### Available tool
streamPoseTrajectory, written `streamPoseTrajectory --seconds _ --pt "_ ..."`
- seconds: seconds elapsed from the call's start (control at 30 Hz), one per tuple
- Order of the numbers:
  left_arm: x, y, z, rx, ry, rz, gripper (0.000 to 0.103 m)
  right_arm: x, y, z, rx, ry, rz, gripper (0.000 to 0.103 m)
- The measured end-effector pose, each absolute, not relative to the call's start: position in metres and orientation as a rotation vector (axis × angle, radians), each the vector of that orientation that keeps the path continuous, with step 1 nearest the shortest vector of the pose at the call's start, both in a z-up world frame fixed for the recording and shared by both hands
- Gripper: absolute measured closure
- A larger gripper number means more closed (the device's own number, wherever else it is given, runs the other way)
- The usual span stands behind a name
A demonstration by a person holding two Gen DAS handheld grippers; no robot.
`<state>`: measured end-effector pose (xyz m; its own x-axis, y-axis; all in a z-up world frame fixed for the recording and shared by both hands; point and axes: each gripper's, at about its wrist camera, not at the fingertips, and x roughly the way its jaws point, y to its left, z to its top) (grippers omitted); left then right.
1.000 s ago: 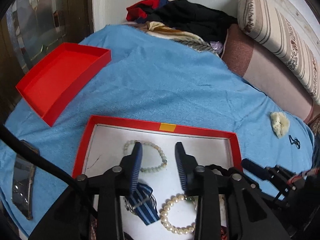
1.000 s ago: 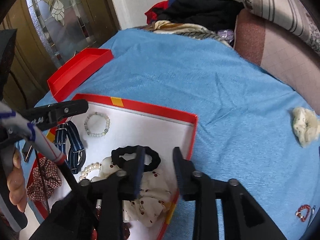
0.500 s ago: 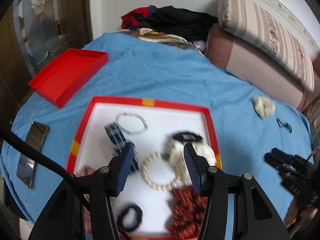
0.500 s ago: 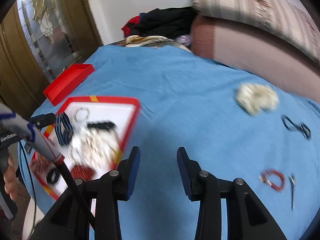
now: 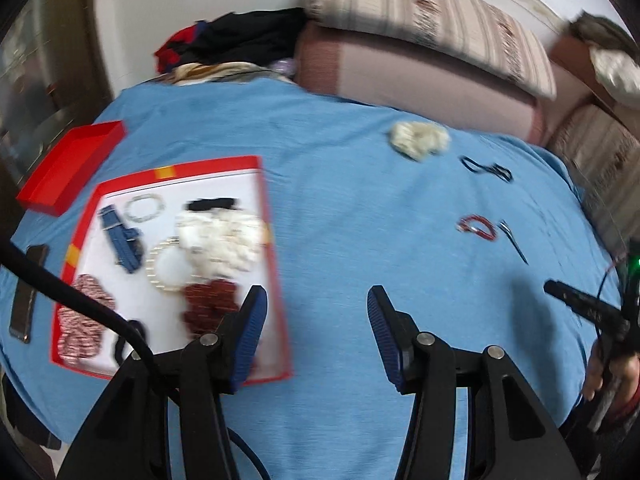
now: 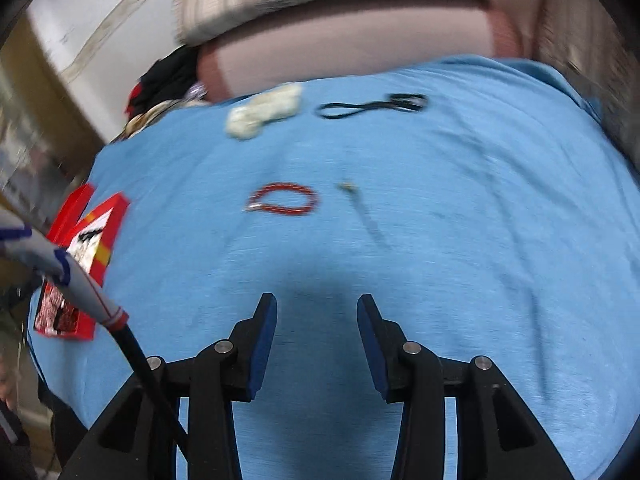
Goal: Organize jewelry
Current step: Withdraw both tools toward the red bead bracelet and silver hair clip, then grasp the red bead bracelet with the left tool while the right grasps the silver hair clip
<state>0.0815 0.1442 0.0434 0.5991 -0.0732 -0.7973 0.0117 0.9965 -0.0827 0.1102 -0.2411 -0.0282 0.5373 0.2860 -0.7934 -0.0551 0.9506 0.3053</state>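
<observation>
Looking through the left wrist view, I see my left tongs (image 5: 314,316) spread with nothing between them, hanging over the blue cloth (image 5: 360,208) just beside the red tray (image 5: 276,280). That tray already holds a beaded bracelet (image 5: 144,206), a blue strap (image 5: 122,240), a pearl bracelet (image 5: 160,268), a cream scrunchie (image 5: 220,240) and more, so I judge the sorting well underway. Left out on the cloth are a cream scrunchie (image 5: 418,140), a black cord (image 5: 486,168), a red bracelet (image 5: 476,228) and a thin metal piece (image 5: 514,240).

Through the right wrist view, my right tongs (image 6: 316,322) have just been opening, empty, facing the red bracelet (image 6: 284,200). Blur smears everything; the metal piece (image 6: 362,208) I cannot identify, and the tray (image 6: 108,236) is cut off behind a cable.
</observation>
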Motion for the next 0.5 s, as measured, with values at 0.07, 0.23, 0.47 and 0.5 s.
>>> streamPoseTrajectory --seconds 0.07,0.23,0.47,0.5 --pt "0.084 0.128 0.039 -0.070 0.942 -0.066 0.052 0.112 -0.248 -0.029 0.266 0.980 0.199 0.058" --pt "0.101 0.080 0.022 -0.041 0.987 -0.125 0.052 0.122 -0.251 -0.039 0.257 0.975 0.202 0.057" --pt "0.157 0.032 0.002 -0.025 1.016 -0.207 0.052 0.149 -0.254 -0.053 0.233 0.969 0.214 0.057" --pt "0.169 0.023 -0.003 -0.025 1.022 -0.222 0.052 0.156 -0.253 -0.055 0.228 0.969 0.220 0.057"
